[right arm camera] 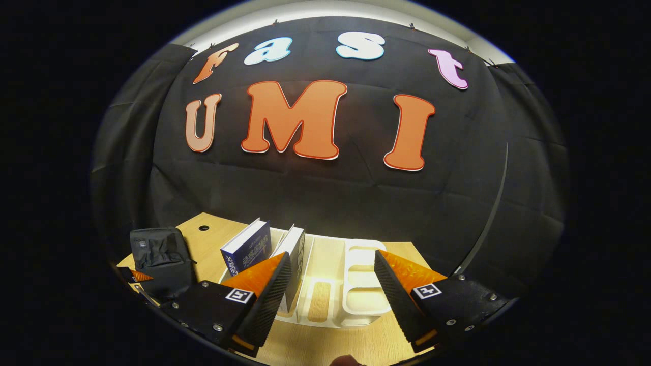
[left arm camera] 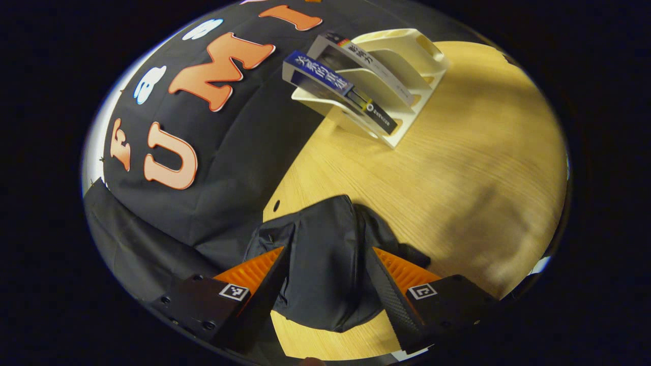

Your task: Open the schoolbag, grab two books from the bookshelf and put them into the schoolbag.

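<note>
Between my left gripper (left arm camera: 325,269)'s spread fingers lies the black schoolbag (left arm camera: 325,264), unpinched, so opening it is my step in hand. Beyond the schoolbag stands the white bookshelf (left arm camera: 402,66) with both books (left arm camera: 325,76). My right gripper (right arm camera: 333,274) gapes wide before that bookshelf, empty. Next I must nip the bag's flap.

Dim warm light, sharp focus, bowed fisheye edges.

Left gripper view: black fabric schoolbag (left arm camera: 325,264) lies on the wooden table (left arm camera: 473,168) between the fingers (left arm camera: 264,277); white slotted plastic bookshelf (left arm camera: 402,76) stands beyond them, holding two books, a blue-spined book (left arm camera: 318,73) beside a white-spined book (left arm camera: 363,61)
</note>
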